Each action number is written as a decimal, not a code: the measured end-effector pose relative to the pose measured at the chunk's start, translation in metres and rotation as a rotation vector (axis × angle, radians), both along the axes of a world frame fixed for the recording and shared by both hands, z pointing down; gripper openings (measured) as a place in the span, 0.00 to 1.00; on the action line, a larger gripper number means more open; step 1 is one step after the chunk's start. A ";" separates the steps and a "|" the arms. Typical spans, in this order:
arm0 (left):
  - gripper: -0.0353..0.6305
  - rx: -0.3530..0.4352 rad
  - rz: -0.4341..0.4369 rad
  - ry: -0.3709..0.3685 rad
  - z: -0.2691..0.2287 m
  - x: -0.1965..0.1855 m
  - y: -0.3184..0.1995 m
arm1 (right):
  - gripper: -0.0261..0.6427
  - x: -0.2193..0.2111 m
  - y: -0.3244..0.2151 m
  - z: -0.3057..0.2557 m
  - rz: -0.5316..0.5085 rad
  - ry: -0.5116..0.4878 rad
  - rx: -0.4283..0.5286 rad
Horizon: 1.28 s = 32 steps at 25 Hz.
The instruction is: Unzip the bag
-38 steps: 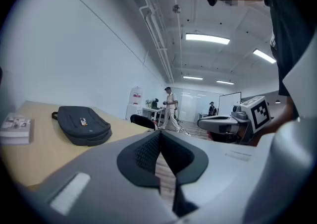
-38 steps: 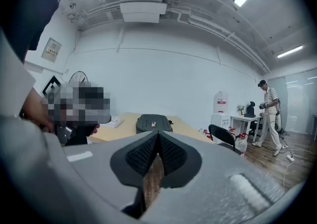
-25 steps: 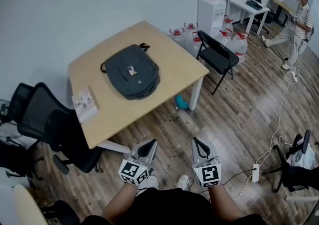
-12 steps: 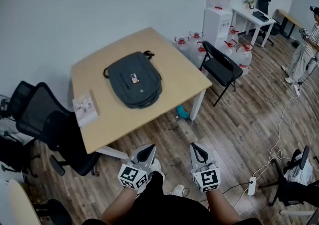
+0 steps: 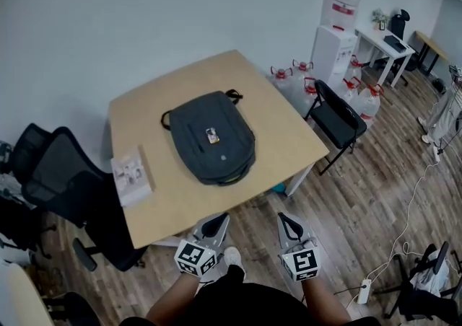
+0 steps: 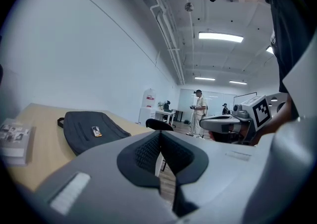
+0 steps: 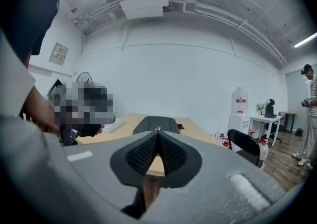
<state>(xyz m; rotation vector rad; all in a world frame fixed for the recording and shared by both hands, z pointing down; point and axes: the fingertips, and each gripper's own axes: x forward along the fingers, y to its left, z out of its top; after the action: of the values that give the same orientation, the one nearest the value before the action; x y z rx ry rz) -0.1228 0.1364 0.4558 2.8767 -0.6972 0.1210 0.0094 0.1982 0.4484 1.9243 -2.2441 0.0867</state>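
Observation:
A dark grey backpack (image 5: 210, 136) lies flat on the light wooden table (image 5: 289, 130), a small tag on its top and its handle toward the far edge. It also shows low in the left gripper view, the backpack (image 6: 91, 129), and ahead in the right gripper view, the backpack (image 7: 157, 124). My left gripper (image 5: 214, 225) and right gripper (image 5: 287, 224) are held side by side over the floor, short of the table's near edge, well apart from the bag. Both are shut with nothing between their jaws.
A booklet (image 5: 132, 174) lies at the table's left side. Black office chairs (image 5: 65, 184) stand at the left, a folding chair (image 5: 338, 120) at the right. Water bottles (image 5: 299, 84) and a dispenser (image 5: 333, 43) stand behind. A cable and power strip (image 5: 364, 290) lie on the floor.
The view has closed in on the table: the table and backpack now sit lower and nearer in the head view. Both grippers stay shut, side by side.

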 end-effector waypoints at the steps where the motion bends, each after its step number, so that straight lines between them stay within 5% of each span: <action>1: 0.08 -0.001 -0.005 0.001 -0.001 -0.001 -0.011 | 0.04 -0.001 -0.012 0.000 -0.004 0.005 -0.001; 16: 0.08 -0.006 -0.035 -0.012 0.005 -0.031 -0.115 | 0.04 -0.029 -0.139 0.003 -0.075 0.005 -0.026; 32: 0.08 -0.055 -0.168 -0.096 0.031 0.004 -0.204 | 0.04 0.031 -0.230 0.059 -0.168 0.023 -0.159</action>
<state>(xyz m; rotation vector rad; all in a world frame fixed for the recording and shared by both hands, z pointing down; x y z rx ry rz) -0.1185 -0.0680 0.4867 2.7609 -0.9342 0.2517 0.0404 -0.0317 0.5078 1.6431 -2.2977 0.2116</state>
